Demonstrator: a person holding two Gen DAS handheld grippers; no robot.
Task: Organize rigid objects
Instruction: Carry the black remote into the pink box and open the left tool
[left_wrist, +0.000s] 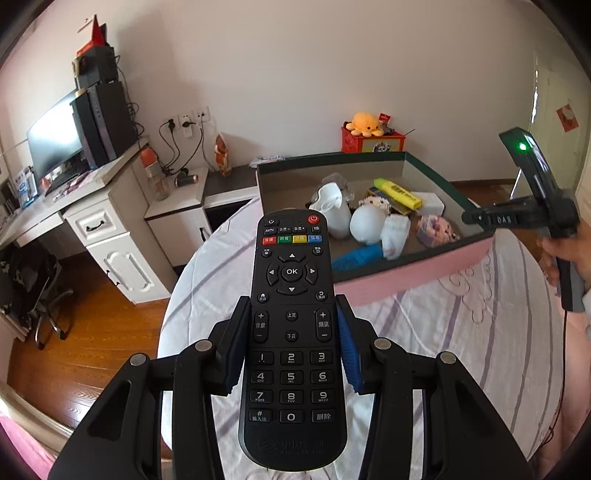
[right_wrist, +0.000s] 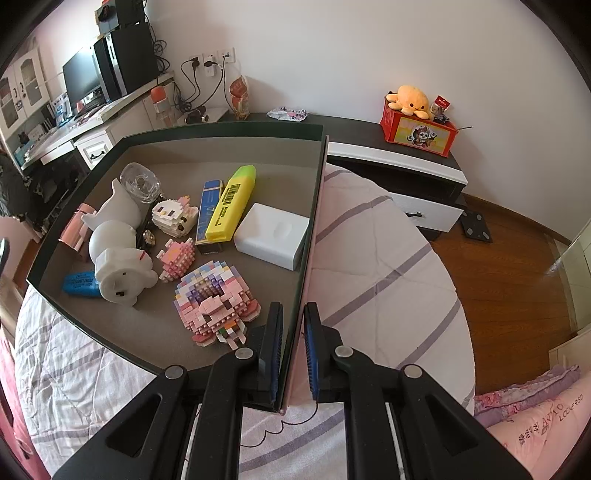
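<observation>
My left gripper (left_wrist: 291, 347) clamps the long black plastic remote control (left_wrist: 291, 332) by its sides, low and centre in the left view, held above the striped bedspread (left_wrist: 424, 332) and short of the shallow pink-sided cardboard box (right_wrist: 303, 236). My right gripper (right_wrist: 293, 354) is pinched narrow on that box's right wall, steadying it. I judge I'm mid-carry; next I must reach forward and find bare floor among the yellow highlighter (right_wrist: 231, 201) and the pink brick-built toy (right_wrist: 216, 302).

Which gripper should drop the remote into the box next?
Left. The left gripper is already shut on the remote, held above the bed short of the box. The right gripper straddles the box's side wall, steadying it.
</observation>
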